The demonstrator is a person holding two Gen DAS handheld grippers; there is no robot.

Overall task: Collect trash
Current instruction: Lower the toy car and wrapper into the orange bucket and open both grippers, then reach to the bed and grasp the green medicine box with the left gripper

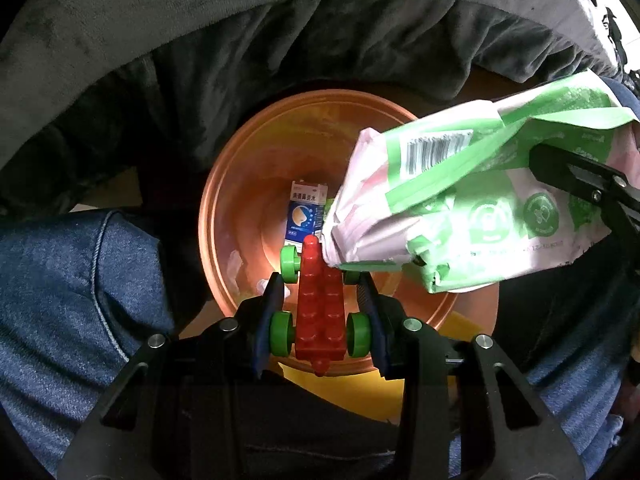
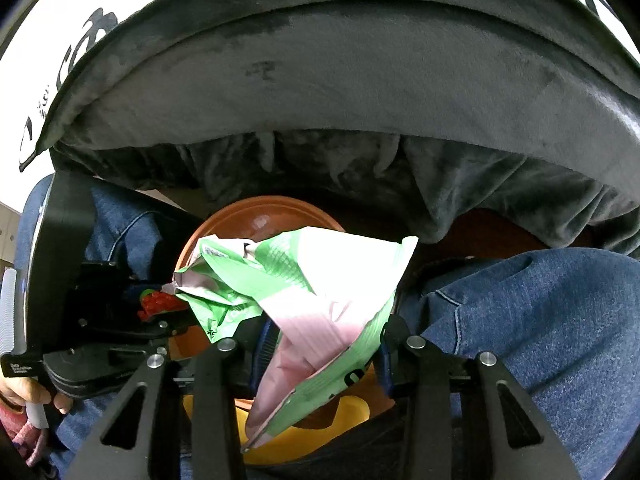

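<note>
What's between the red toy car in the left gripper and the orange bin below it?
Mostly clear. The red toy car hangs over the orange bin, whose mouth is open. The green-and-pink bag in the right gripper overlaps the car's front tip and covers the bin's right side.

Red toy block car [image 1: 318, 308] with green wheels, lower centre, over an orange bin [image 1: 228, 216]. Crumpled green-and-pink wrapper [image 1: 480, 200] at right, above the rim. Blue-and-white carton [image 1: 306, 216] deep inside.
</note>
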